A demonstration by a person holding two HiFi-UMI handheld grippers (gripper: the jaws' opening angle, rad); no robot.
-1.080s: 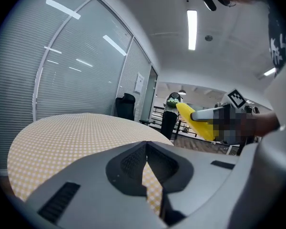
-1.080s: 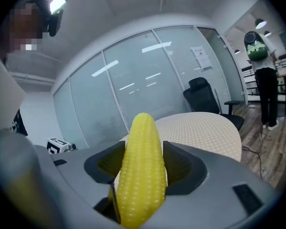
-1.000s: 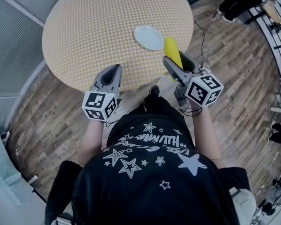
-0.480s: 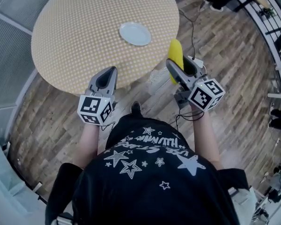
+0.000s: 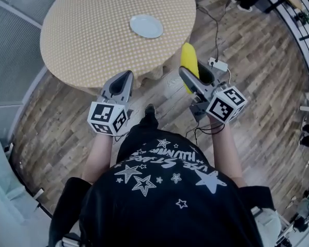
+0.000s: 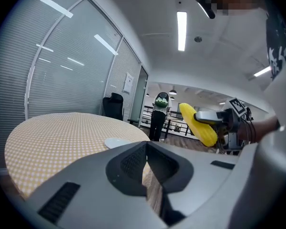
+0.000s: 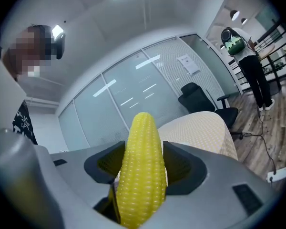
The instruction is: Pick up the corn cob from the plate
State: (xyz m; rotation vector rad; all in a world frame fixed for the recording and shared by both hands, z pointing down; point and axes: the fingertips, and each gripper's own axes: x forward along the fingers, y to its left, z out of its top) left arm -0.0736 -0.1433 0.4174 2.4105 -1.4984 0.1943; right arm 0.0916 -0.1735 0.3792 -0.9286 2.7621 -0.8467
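A yellow corn cob [image 5: 189,62] is clamped between the jaws of my right gripper [image 5: 193,72], which is held over the wooden floor, off the edge of the round checkered table [image 5: 92,30]. In the right gripper view the cob [image 7: 143,171] stands upright, filling the gap between the pads. The white plate [image 5: 146,25] lies bare on the table's far right part. My left gripper [image 5: 124,77] hovers near the table's front edge, jaws together and holding nothing. The left gripper view shows the plate [image 6: 118,142] ahead and the cob [image 6: 198,123] at the right.
A white power strip [image 5: 218,64] with a cable lies on the floor beside my right gripper. A person [image 7: 245,61] stands in the background near a railing. An office chair [image 7: 200,99] sits behind the table. Glass walls with blinds [image 5: 10,45] run along the left.
Both grippers have drawn back from the table toward the person's body. The corn cob, once over the table's edge beside the plate, now hangs over the floor.
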